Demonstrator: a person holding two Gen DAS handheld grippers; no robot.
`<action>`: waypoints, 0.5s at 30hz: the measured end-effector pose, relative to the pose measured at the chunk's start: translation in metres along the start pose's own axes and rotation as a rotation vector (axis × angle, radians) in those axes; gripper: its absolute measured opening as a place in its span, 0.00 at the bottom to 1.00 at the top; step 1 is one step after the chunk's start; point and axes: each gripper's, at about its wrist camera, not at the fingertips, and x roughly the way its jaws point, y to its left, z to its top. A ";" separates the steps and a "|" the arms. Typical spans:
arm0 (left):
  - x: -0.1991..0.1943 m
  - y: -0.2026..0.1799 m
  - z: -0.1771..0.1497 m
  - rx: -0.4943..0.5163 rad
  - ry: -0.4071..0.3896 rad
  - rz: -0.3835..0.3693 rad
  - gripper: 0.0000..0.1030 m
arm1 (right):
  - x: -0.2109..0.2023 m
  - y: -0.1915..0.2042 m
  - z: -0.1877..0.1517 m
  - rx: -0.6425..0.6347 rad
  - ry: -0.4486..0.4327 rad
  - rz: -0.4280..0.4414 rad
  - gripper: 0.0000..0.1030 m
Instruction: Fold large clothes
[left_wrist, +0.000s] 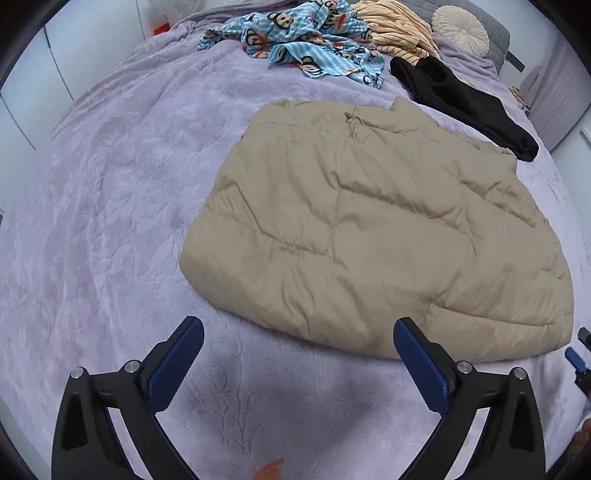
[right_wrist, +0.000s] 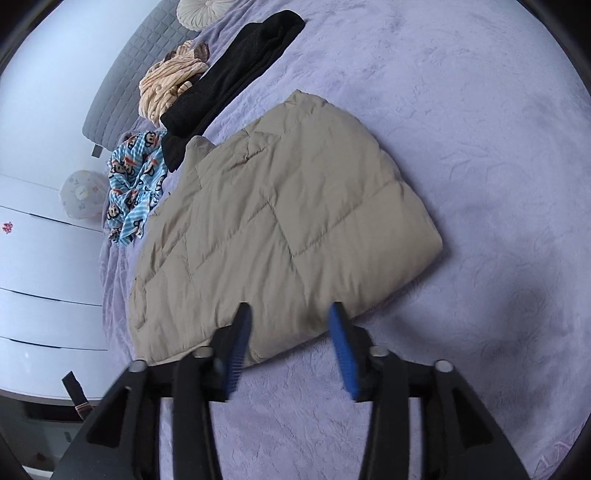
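A beige quilted coat (left_wrist: 369, 229) lies folded into a broad, flat shape on the lavender bedspread (left_wrist: 110, 206). My left gripper (left_wrist: 297, 325) hovers open and wide just in front of the coat's near edge, with nothing between its blue pads (left_wrist: 424, 369). In the right wrist view the same coat (right_wrist: 280, 221) stretches away from me. My right gripper (right_wrist: 291, 308) is open above the coat's near edge, and its blue pads (right_wrist: 343, 350) are clear of the fabric. A small part of the right gripper shows at the right edge of the left wrist view.
Beyond the coat lie a black garment (left_wrist: 465, 103), a blue monkey-print garment (left_wrist: 314, 40) and a yellow striped one (left_wrist: 399, 29). A round cream cushion (left_wrist: 460, 31) rests by the grey headboard (right_wrist: 122, 81). White drawer fronts (right_wrist: 44, 266) border the bed.
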 end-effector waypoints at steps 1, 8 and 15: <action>0.002 0.004 -0.004 -0.021 0.006 -0.002 1.00 | 0.002 -0.001 -0.003 0.007 0.009 0.006 0.62; 0.004 0.010 -0.015 -0.030 0.006 0.000 1.00 | 0.017 -0.015 -0.019 0.109 0.044 0.077 0.82; 0.007 0.014 -0.006 -0.107 0.011 -0.011 1.00 | 0.034 -0.016 -0.019 0.177 0.040 0.128 1.00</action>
